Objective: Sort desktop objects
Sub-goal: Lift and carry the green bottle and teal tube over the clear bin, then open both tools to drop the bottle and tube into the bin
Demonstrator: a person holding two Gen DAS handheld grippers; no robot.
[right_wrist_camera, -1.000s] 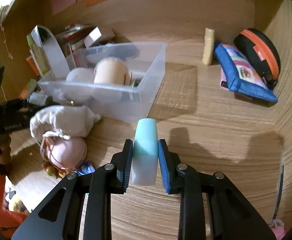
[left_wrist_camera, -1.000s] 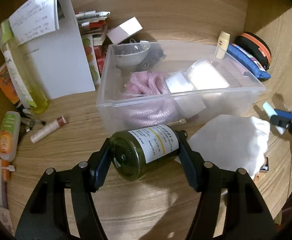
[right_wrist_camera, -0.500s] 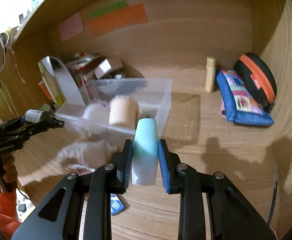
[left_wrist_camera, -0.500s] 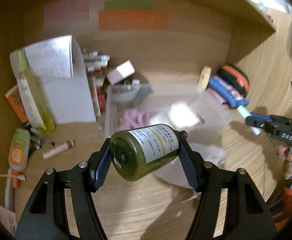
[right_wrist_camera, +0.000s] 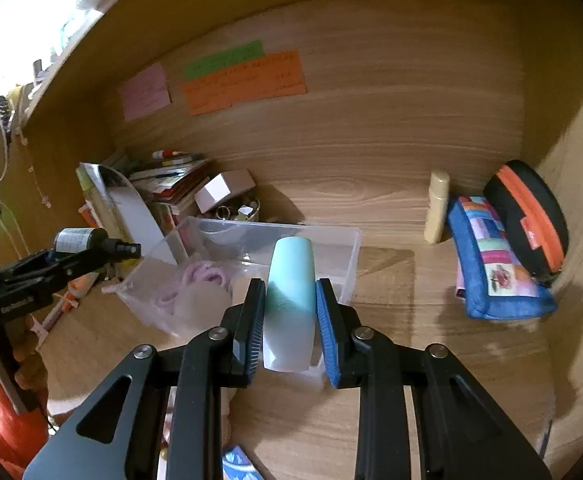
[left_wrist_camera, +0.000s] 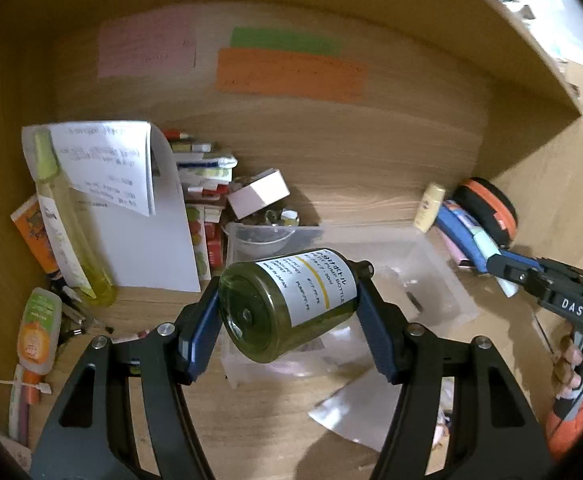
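My left gripper (left_wrist_camera: 285, 312) is shut on a dark green pump bottle (left_wrist_camera: 287, 304) with a white label, held on its side above the desk in front of the clear plastic bin (left_wrist_camera: 443, 276). My right gripper (right_wrist_camera: 289, 312) is shut on a pale mint tube (right_wrist_camera: 291, 300), lifted in front of the same clear bin (right_wrist_camera: 347, 264), which holds pink cord (right_wrist_camera: 199, 276) and pale bundles. The right gripper with its tube shows at the right of the left wrist view (left_wrist_camera: 499, 264); the left gripper with the bottle (right_wrist_camera: 79, 240) shows at the left of the right wrist view.
At back left stand a yellow bottle (left_wrist_camera: 67, 232), folded white paper (left_wrist_camera: 131, 208), stacked booklets (left_wrist_camera: 203, 184) and a small white box (left_wrist_camera: 259, 194). A beige tube (right_wrist_camera: 437, 208), blue patchwork pouch (right_wrist_camera: 491, 268) and black-orange case (right_wrist_camera: 531, 216) sit at right. Coloured notes (left_wrist_camera: 291, 72) hang on the back wall.
Both grippers have risen with their loads, so the bin and desk clutter look smaller and lower and the coloured notes on the back wall have come into view.
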